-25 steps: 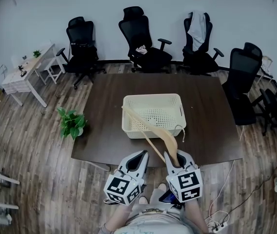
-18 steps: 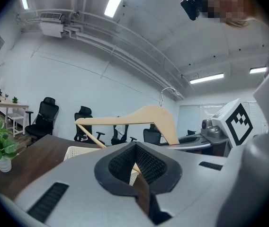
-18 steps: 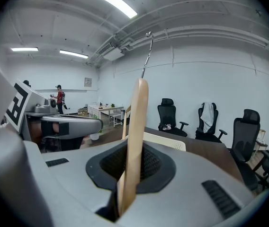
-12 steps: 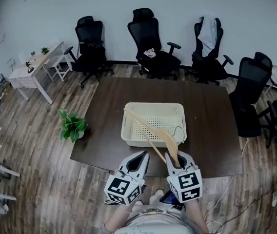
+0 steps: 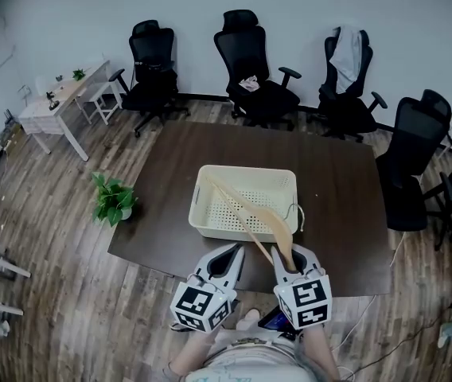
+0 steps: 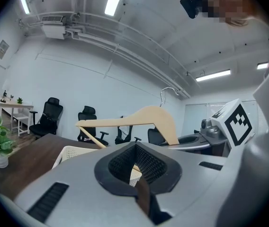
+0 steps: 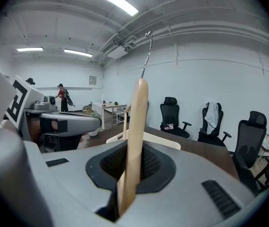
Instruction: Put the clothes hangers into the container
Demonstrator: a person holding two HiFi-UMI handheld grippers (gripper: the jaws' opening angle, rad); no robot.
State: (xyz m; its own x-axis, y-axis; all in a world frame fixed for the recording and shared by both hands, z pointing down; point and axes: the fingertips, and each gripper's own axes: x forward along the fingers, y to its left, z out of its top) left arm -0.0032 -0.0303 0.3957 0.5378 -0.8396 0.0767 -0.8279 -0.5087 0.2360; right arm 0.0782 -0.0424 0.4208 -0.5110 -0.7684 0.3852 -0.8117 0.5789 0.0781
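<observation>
Right gripper (image 5: 291,255), lower middle of the frame, is clamped on the wooden hanger (image 5: 278,231), which pokes up-left over the basket (image 5: 207,229). Left gripper (image 5: 232,251) is closed, empty.

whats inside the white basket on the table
The basket shows a bare holed floor. A wooden hanger, clamped in the right gripper, slants across above it and covers a diagonal strip of that floor.
</observation>
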